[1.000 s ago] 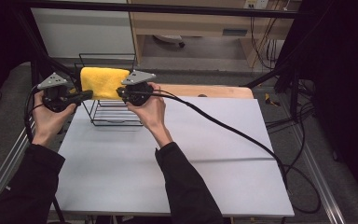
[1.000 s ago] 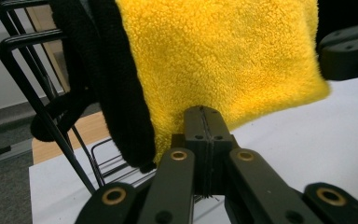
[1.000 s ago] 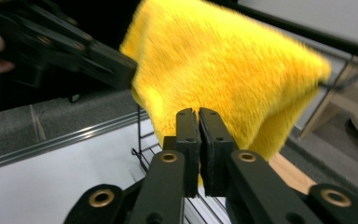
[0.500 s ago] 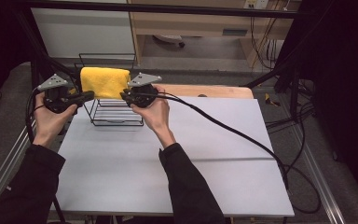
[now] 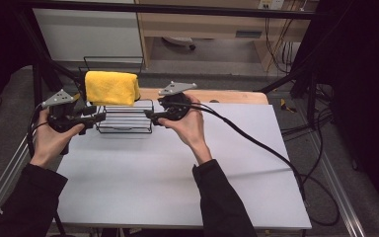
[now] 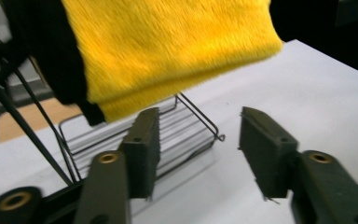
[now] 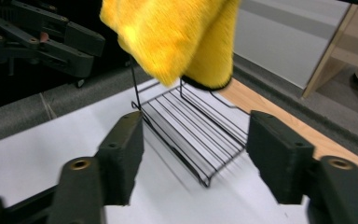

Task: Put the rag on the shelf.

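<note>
The person wears dark long sleeves [image 5: 24,197] that end at the wrists. Each hand-held gripper, left [image 5: 97,117] and right [image 5: 150,116], has a black body topped by a grey three-cornered plate, and a thick black cable [image 5: 256,143] trails from the right one across the surface [image 5: 143,182] towards its right edge. Close up, the jaws are matt black blocks with ribbed inner faces, carried on arms with brass-coloured rivets [image 6: 107,157].

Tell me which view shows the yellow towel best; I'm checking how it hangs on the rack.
The high view: the whole yellow towel shows draped over the wire rack. The left gripper view and the right gripper view show its hanging lower part close up, cropped.
</note>
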The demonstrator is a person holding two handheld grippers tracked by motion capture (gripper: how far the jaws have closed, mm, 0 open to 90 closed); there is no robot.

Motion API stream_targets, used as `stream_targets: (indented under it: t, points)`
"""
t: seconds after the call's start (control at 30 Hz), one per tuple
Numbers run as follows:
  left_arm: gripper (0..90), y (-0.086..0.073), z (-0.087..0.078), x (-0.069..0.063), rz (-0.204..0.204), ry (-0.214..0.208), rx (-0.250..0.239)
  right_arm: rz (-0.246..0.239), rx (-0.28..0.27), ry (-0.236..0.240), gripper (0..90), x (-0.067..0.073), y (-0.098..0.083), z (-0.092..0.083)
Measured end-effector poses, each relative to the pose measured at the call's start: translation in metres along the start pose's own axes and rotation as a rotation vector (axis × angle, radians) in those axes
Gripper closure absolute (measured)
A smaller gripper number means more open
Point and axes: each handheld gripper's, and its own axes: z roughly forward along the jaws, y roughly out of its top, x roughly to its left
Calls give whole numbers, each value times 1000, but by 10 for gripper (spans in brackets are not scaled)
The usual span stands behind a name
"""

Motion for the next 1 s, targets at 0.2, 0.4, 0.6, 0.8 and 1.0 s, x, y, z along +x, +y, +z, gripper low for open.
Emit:
stream_targets:
  t: [0.2, 0.4, 0.6, 0.8, 1.0]
  points:
    - [361, -14, 7, -9, 13, -21, 29, 20, 39, -2, 228, -16, -25, -21]
    - [247, -25, 13, -18, 31, -31, 53, 55, 22, -30, 136, -32, -55, -42]
    - [144, -36, 20, -28, 50, -41, 53, 100, 14, -49, 92, -48, -84, -66]
    - [82, -48, 31, -39, 64, -49, 73, 122, 13, -57, 67, -60, -111, -88]
    - [82, -62, 38, -48, 78, -76, 71, 143, 13, -63, 69, -69, -139, -105]
